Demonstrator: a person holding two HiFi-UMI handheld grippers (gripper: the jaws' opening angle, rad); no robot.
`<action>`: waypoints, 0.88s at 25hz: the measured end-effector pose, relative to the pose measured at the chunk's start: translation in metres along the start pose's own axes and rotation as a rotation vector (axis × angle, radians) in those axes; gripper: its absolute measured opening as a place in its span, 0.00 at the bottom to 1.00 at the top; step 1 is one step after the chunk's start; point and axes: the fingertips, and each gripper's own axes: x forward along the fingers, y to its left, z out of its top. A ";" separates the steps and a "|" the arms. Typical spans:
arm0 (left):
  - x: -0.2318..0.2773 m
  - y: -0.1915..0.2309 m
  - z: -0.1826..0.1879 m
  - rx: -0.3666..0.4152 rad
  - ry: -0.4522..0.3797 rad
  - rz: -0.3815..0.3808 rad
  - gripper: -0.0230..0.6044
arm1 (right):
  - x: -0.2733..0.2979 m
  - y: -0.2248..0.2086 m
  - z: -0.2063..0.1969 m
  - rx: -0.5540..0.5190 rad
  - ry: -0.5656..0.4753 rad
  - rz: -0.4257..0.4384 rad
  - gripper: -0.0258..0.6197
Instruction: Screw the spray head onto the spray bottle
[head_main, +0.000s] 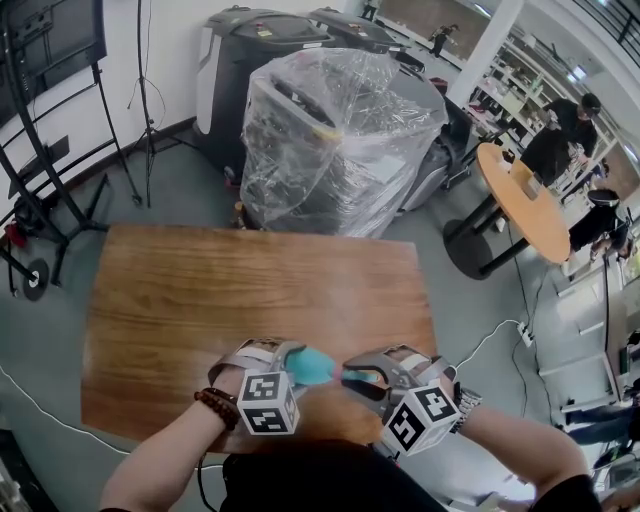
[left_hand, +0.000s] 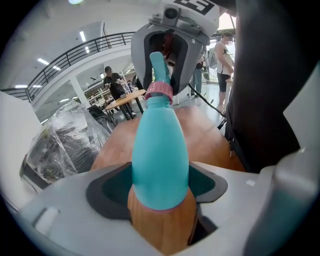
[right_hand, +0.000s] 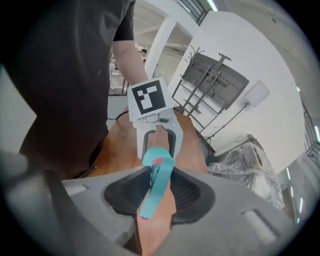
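Wooden table (head_main: 200, 290), wrapped machine (head_main: 335, 140); left hand-held gripper (left_hand: 160, 186) grasps spray bottle (left_hand: 160, 145), right hand-held gripper (right_hand: 159, 195) spray head (right_hand: 161, 172).

Head view: spray bottle (head_main: 316, 365) mostly hidden betw. left gripper (head_main: 292, 360) & right gripper (head_main: 362, 377). Spray head (head_main: 350, 375) only a sliver beside bottle. Left gripper view: head's top, past bottle neck, lost in shadow betw. right gripper's fingers (left_hand: 142, 55). People (left_hand: 112, 82) beyond bottle too small to make out.

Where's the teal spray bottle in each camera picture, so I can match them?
Head view: spray bottle low centre, lying sideways.
Left gripper view: spray bottle centre, base between the jaws.
Right gripper view: spray bottle centre, behind its spray head between the jaws.
Shared landmark: plastic-wrapped machine.
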 end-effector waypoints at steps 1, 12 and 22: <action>0.000 0.000 -0.001 0.011 0.016 0.009 0.62 | 0.001 0.001 -0.001 -0.010 0.020 0.003 0.22; 0.008 0.009 -0.009 0.123 0.192 0.116 0.62 | 0.015 0.010 -0.020 -0.271 0.264 0.023 0.21; 0.001 0.028 -0.011 0.119 0.206 0.277 0.61 | 0.023 -0.015 -0.031 0.994 0.036 0.171 0.21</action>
